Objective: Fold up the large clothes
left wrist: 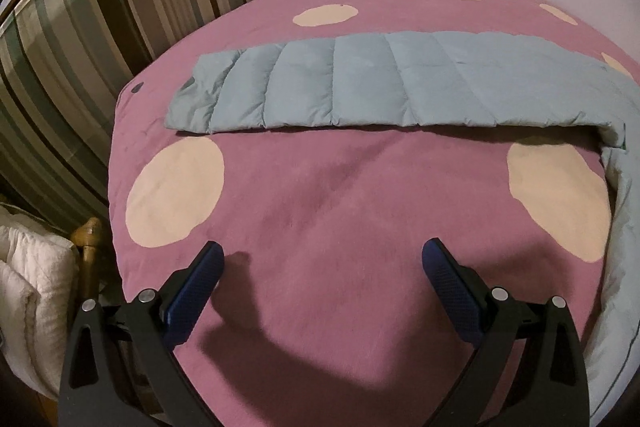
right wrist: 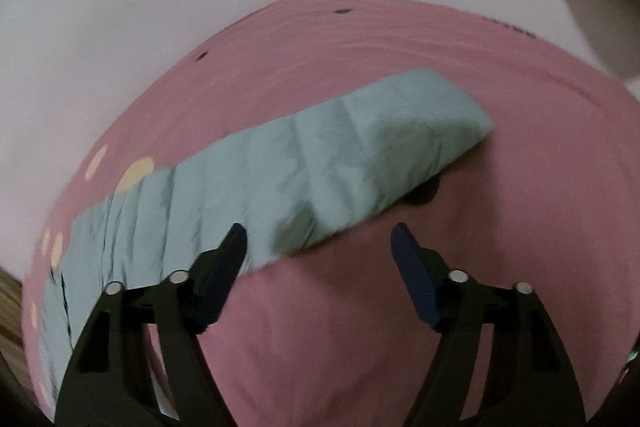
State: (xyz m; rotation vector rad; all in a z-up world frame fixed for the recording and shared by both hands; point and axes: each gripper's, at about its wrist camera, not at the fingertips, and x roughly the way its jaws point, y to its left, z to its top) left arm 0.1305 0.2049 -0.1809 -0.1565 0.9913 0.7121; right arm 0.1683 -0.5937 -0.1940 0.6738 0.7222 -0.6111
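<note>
A long, pale blue quilted padded garment lies folded into a narrow band across the far half of a pink bedspread with large cream dots; in the left wrist view its near edge runs almost straight from side to side, its left end stops short of the bed's left edge, and its right end turns down along the bed's right side. The left gripper hangs over bare pink cover, well apart from the garment's near edge; its jaws stand wide open with nothing between them; its blue pads touch no cloth. A broad stretch of open bedspread lies between this gripper and the band. Beyond the bed's left edge stand a brown and green striped hanging cloth, a wooden bedpost and a white quilted bundle.

In the right wrist view, which is blurred, the right gripper is over the garment's near edge; its jaws are apart and empty, one finger in front of the blue fabric, the other over pink cover; the garment's thick folded end lies beyond, with free bedspread around it.
</note>
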